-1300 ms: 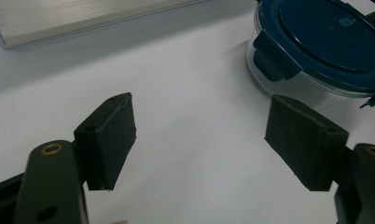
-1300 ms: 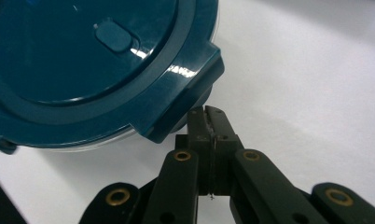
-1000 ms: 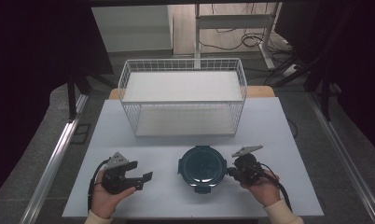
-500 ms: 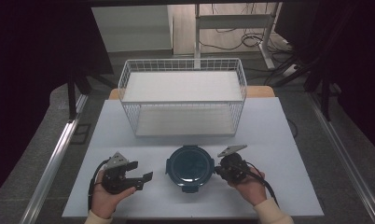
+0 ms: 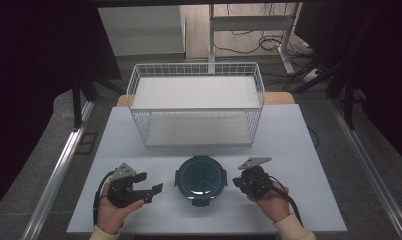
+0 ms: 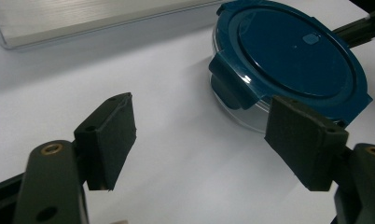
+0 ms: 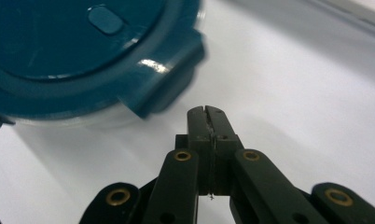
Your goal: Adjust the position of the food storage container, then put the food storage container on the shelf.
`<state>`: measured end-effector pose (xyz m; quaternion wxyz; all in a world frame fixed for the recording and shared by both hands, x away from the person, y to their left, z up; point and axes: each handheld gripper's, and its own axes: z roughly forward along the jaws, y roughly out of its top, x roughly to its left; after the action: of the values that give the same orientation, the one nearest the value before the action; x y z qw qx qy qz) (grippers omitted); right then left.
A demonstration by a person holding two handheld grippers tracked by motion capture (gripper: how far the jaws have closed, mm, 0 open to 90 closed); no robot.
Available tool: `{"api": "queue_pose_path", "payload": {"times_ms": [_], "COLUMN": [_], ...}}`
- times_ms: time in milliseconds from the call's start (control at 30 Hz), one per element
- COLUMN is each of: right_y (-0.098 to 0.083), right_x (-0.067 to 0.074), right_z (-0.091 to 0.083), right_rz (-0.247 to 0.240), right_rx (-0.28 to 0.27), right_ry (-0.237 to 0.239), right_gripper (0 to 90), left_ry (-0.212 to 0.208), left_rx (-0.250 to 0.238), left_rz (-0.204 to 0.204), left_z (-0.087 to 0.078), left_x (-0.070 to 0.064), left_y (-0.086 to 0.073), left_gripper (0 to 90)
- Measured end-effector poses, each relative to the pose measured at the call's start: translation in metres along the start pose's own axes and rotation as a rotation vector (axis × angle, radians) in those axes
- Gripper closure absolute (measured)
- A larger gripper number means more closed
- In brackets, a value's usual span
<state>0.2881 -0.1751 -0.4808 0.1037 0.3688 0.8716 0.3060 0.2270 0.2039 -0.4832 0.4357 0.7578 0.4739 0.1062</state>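
Observation:
A round clear container with a dark blue clip-on lid sits on the white table near its front edge. In the left gripper view the container lies ahead to the upper right. My left gripper rests in a hand left of it, a short way off; its jaws stand open around bare table. My right gripper is close against the container's right side. In the right gripper view its jaws are shut on nothing, just short of a lid clip.
A white wire basket stands behind the container in the middle of the table, with a flat white bottom. Bare tabletop lies to either side of the basket. The table's front edge runs just beneath both hands.
The right gripper has moved left, and the container has shifted left along with it. The left gripper has stayed in place.

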Motion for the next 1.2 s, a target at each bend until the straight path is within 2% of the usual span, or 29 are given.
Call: {"api": "queue_pose_path", "payload": {"times_ms": [67, 233, 267, 300, 367, 433, 467, 533, 700, 833, 1067, 1200], "right_y": [-0.008, -0.029, -0.029, -0.038, -0.042, -0.043, -0.043, -0.041, -0.04, -0.039, -0.036, -0.034], "right_x": [-0.006, -0.021, -0.021, -0.025, -0.026, -0.026, -0.026, -0.026, -0.025, -0.025, -0.022, -0.019], "right_z": [-0.01, -0.033, -0.033, -0.038, -0.04, -0.04, -0.04, -0.041, -0.039, -0.038, -0.039, -0.036], "right_rz": [0.026, 0.116, 0.116, 0.14, 0.152, 0.163, 0.163, 0.183, 0.192, 0.199, 0.196, 0.2], "right_rx": [-0.031, -0.148, -0.148, -0.202, -0.241, -0.267, -0.267, -0.301, -0.311, -0.309, -0.31, -0.294], "right_ry": [-0.004, 0.038, 0.038, 0.063, 0.073, 0.071, 0.071, 0.09, 0.115, 0.127, 0.109, 0.111], "right_gripper": [90.0, 88.6, 88.6, 74.3, 58.8, 47.4, 47.4, 35.9, 28.1, 26.3, 22.1, 21.0], "left_ry": [0.0, 0.002, 0.002, 0.002, 0.008, 0.012, 0.012, 0.015, 0.02, 0.02, 0.011, -0.004], "left_rx": [-0.001, -0.006, -0.006, -0.007, -0.013, -0.02, -0.02, -0.029, -0.032, -0.025, -0.029, -0.004], "left_rz": [-0.001, -0.006, -0.006, -0.002, -0.004, -0.004, -0.004, 0.0, -0.003, 0.001, 0.007, 0.006], "left_z": [-0.001, -0.002, -0.002, -0.002, -0.002, -0.002, -0.002, -0.004, -0.004, -0.002, -0.002, 0.005], "left_x": [0.0, 0.0, 0.0, -0.001, -0.002, -0.002, -0.002, -0.002, -0.003, -0.004, -0.007, -0.009], "left_y": [0.0, 0.0, 0.0, 0.001, 0.0, 0.001, 0.001, 0.001, 0.001, 0.001, 0.003, 0.003], "left_gripper": [23.7, 23.6, 23.6, 23.6, 23.7, 23.8, 23.8, 23.8, 23.8, 23.8, 23.5, 22.8]}}
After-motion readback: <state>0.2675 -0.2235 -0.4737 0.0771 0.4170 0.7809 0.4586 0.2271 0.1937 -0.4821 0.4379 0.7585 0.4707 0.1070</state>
